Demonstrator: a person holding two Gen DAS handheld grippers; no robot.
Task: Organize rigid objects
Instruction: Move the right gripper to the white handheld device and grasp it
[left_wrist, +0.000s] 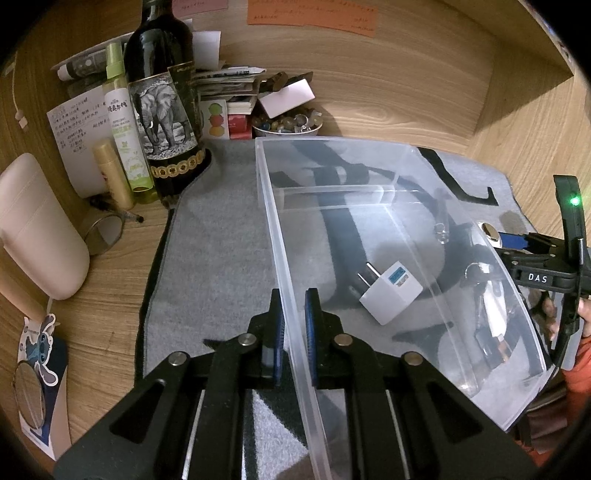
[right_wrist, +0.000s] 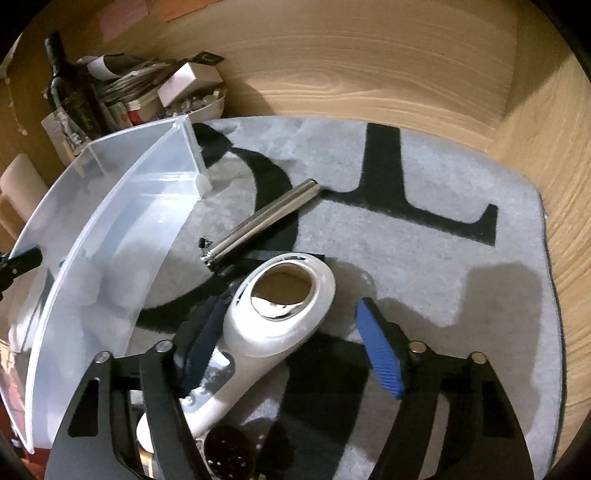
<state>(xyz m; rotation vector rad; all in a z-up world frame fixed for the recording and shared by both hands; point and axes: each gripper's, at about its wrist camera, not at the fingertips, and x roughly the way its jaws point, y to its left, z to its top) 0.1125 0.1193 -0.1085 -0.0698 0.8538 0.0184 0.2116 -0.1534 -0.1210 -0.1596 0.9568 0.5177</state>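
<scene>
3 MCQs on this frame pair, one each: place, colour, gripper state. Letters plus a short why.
1. Where does the white plug adapter lie?
A. inside the clear plastic bin
B. on the bare wood
C. next to the wine bottle, on its right

2. What colour is the mat under the bin?
A. red with white stripes
B. grey with black letters
C. plain green

3. How does the right gripper stand?
A. shut on the metal cylinder
B. shut on the bin wall
C. open, with the white handheld mirror between its fingers

Answers:
1 A, the left wrist view shows the adapter on the bin floor, seen through the clear walls.
2 B, both views show grey pile with big black letter shapes.
3 C, the blue pads stand wide apart around the mirror head; the cylinder lies apart, farther up the mat.
</scene>
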